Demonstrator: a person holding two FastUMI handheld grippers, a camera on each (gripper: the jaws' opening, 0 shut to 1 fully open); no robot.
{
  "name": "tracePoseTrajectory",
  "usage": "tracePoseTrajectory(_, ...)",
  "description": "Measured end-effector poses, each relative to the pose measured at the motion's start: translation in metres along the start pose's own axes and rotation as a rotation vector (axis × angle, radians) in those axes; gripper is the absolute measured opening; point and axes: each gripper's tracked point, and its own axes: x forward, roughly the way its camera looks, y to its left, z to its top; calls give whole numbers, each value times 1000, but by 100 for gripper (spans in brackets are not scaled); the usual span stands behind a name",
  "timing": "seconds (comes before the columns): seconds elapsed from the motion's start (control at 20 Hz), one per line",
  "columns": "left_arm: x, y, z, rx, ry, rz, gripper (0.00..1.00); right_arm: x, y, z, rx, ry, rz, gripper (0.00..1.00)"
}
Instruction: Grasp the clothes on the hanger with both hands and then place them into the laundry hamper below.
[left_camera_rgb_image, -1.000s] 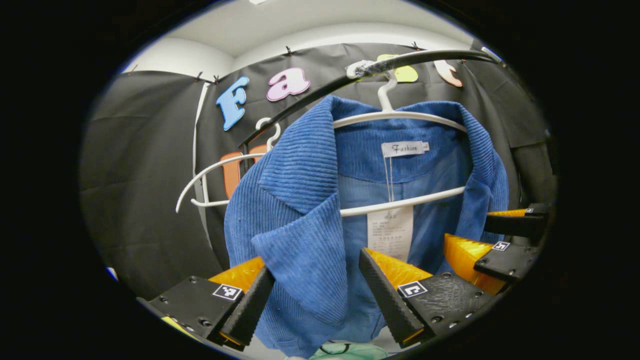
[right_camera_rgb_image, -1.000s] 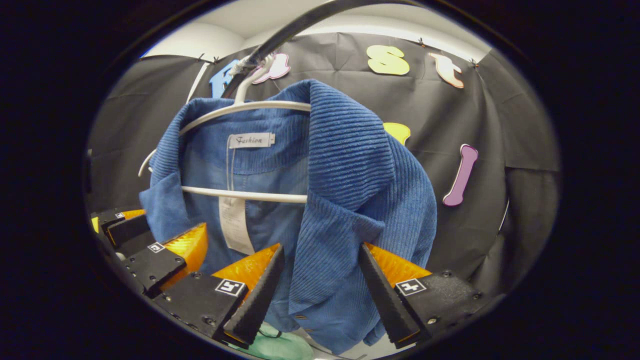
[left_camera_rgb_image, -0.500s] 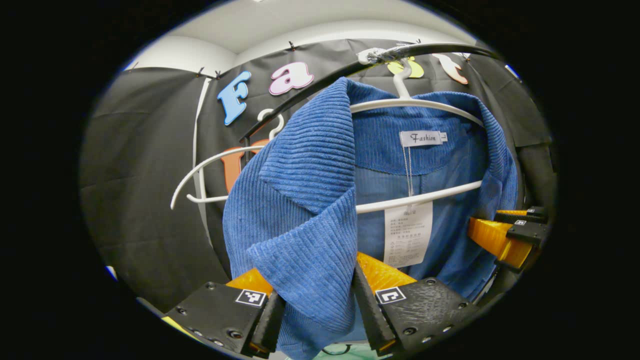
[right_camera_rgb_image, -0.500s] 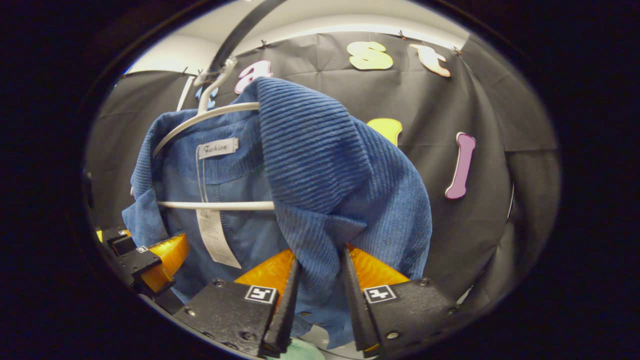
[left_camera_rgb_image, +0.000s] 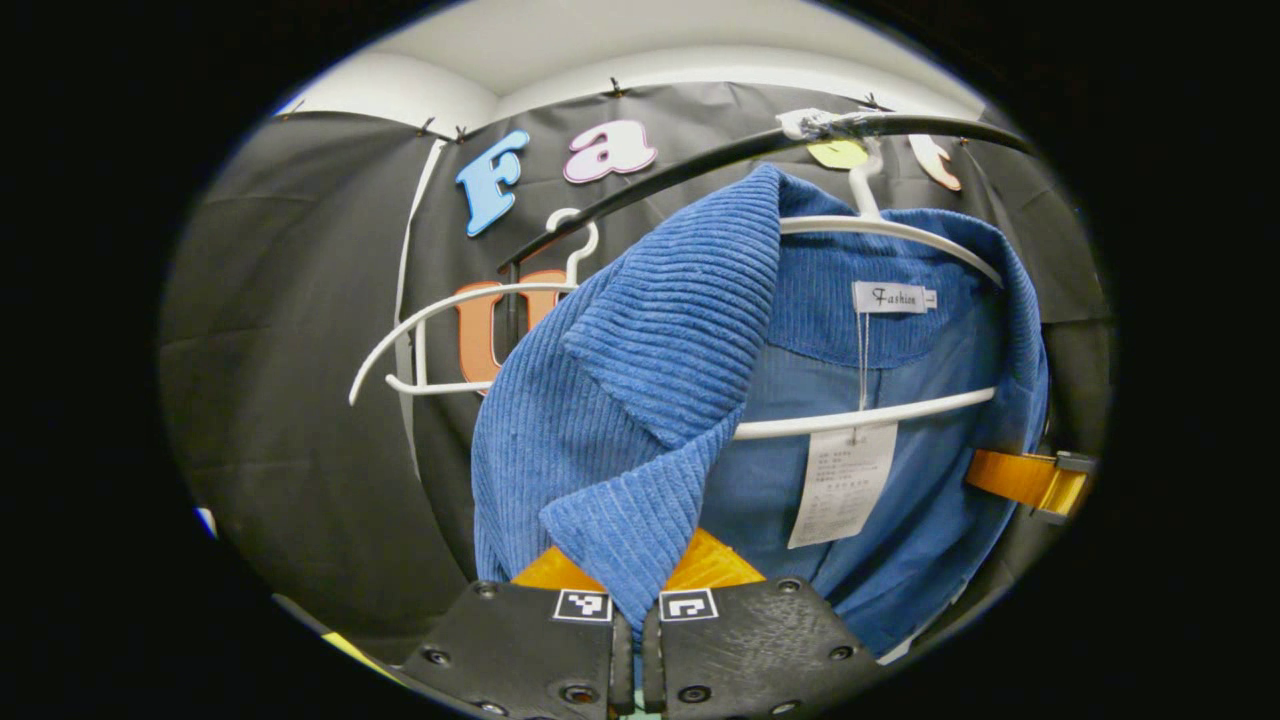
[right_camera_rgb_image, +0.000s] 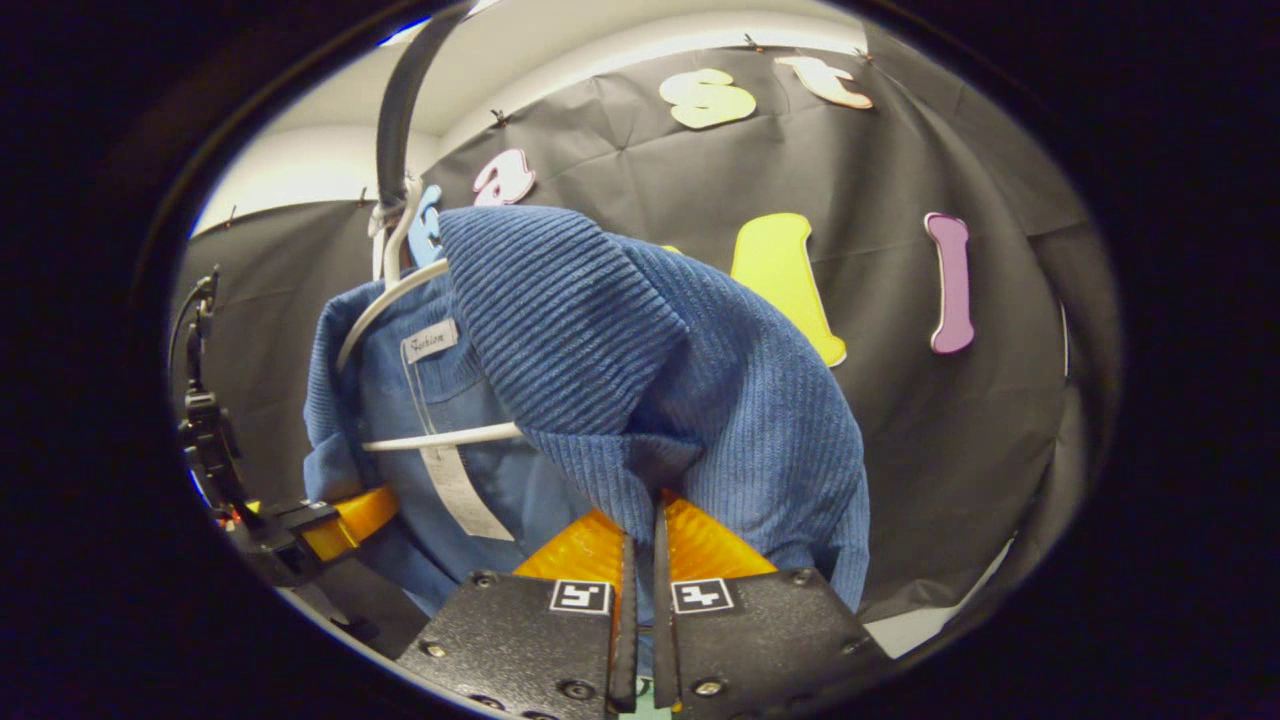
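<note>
The blue corduroy jacket (left_camera_rgb_image: 640, 400) hangs on a white hanger (left_camera_rgb_image: 880, 225), and the hook of this hanger sits over a black rail (left_camera_rgb_image: 760, 150) in front of the black cloth wall. The jacket is open at the front, so the lighter lining, a small neck label (left_camera_rgb_image: 893, 297) and a long paper tag (left_camera_rgb_image: 842, 485) are visible inside.

In the left gripper view, the left tongs (left_camera_rgb_image: 634, 640) are closed on the pointed tip of one lapel, with both fingers pressing on the cloth. In the right gripper view, the right tongs (right_camera_rgb_image: 640, 600) are closed in the same way on the other lapel (right_camera_rgb_image: 640, 470), where the fabric bunches between the two fingers.

Each view shows also the other tongs, at the far edge of the jacket: an orange finger (left_camera_rgb_image: 1025, 480) in the left gripper view and an orange and black part (right_camera_rgb_image: 320, 525) in the right gripper view.

A second white hanger (left_camera_rgb_image: 460, 330), without clothes, hangs on the same rail beside the jacket.
</note>
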Motion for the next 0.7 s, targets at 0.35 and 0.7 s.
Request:
tracePoseTrajectory(0.35, -12, 12, 54, 7, -118, 11, 3, -18, 25, 19, 16, -55, 122, 9)
tracePoseTrajectory(0.7, -25, 25, 86, -21, -175, 19, 7, -44, 44, 41, 117, -99, 338, 8)
